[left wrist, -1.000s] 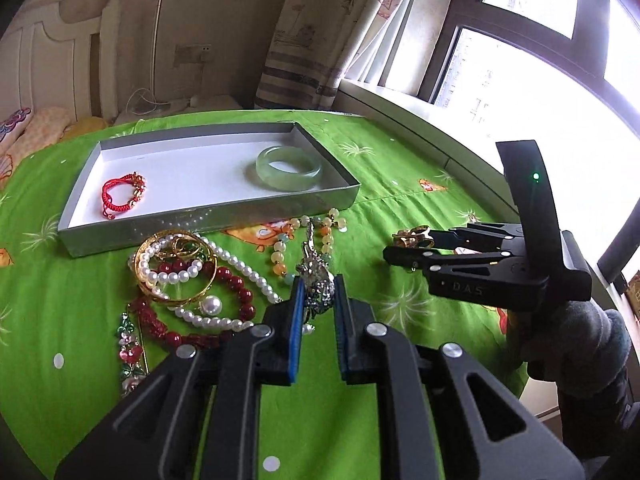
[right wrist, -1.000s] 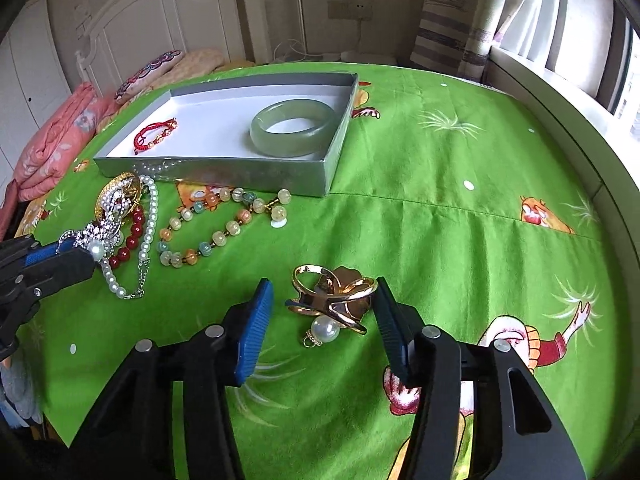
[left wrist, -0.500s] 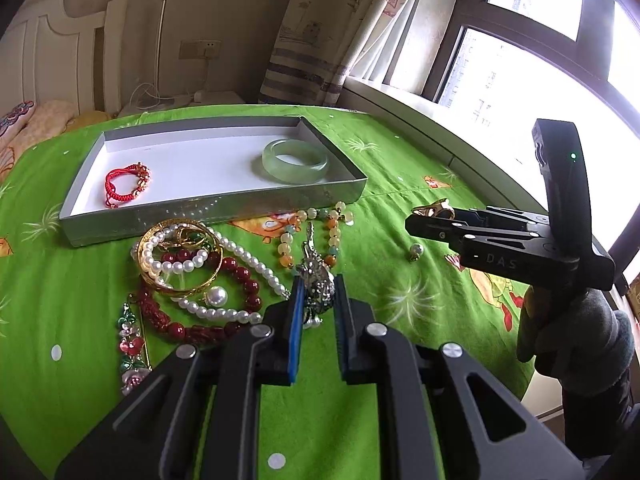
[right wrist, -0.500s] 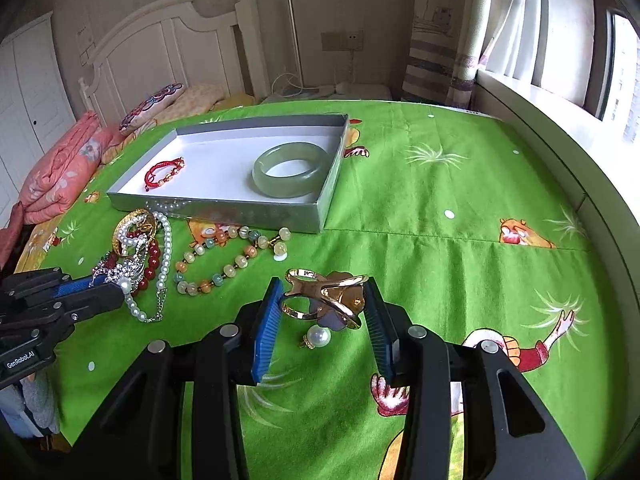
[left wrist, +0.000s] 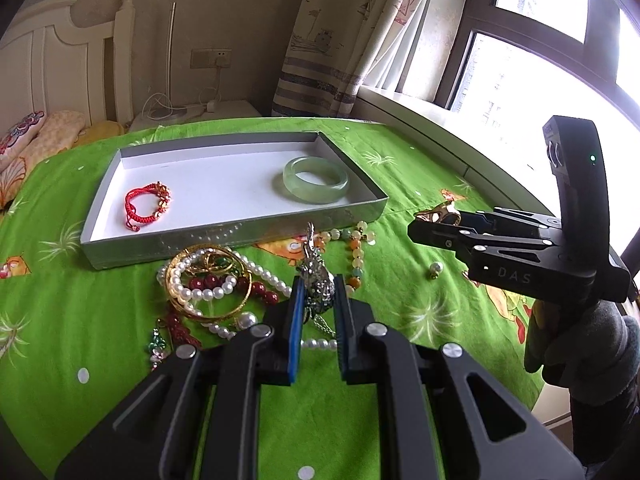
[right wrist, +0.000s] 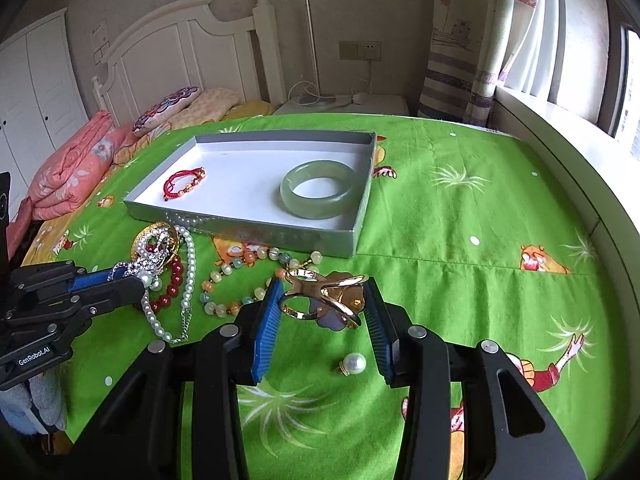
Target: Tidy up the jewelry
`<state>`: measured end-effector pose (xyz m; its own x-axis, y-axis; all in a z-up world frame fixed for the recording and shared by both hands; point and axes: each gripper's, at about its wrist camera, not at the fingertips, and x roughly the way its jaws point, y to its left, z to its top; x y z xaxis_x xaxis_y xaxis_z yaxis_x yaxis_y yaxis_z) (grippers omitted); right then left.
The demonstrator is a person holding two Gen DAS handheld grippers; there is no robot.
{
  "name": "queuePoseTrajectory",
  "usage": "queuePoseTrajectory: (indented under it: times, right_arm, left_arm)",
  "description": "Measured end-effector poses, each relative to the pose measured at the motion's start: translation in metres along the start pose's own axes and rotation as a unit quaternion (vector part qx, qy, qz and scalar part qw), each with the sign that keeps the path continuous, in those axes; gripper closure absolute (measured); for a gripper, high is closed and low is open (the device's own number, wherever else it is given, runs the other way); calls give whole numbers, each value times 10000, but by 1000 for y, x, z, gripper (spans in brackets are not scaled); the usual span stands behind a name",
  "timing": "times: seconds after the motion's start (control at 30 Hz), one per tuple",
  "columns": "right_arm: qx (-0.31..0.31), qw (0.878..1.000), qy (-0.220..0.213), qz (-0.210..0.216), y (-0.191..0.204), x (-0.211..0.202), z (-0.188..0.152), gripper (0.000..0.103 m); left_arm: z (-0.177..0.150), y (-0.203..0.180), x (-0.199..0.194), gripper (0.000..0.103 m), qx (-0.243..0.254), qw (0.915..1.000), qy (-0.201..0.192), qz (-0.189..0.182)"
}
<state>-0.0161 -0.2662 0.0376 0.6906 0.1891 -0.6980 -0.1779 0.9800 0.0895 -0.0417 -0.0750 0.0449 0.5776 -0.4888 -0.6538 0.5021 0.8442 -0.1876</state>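
My left gripper [left wrist: 316, 296] is shut on a silver rhinestone brooch [left wrist: 318, 286], lifted above the jewelry pile; it also shows in the right wrist view [right wrist: 138, 276]. My right gripper [right wrist: 324, 300] is shut on a gold brooch [right wrist: 324, 294] and holds it above the green cloth; it also shows in the left wrist view [left wrist: 424, 220]. A loose pearl [right wrist: 354, 363] lies on the cloth below the gold brooch. The grey tray [left wrist: 224, 240] holds a jade bangle [left wrist: 316, 179] and a red cord bracelet [left wrist: 146, 202].
A pile with a pearl necklace [left wrist: 264, 276], gold bangle [left wrist: 208, 288] and red beads lies in front of the tray. A multicolour bead bracelet [right wrist: 240, 276] lies beside it. Bedding [right wrist: 72, 168] sits at the left, a window sill [right wrist: 560, 140] at the right.
My right gripper closed on the gold brooch and lifted it; its pearl dropped off onto the cloth. My left gripper rose a little with the silver brooch.
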Motion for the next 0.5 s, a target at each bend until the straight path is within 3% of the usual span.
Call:
queuePoseTrajectory:
  times: [0.5]
  right_arm:
    - [-371,9982,-224,421,39,31,48,62]
  left_arm:
    - [47,39,18,89,-6,9978,-42,666]
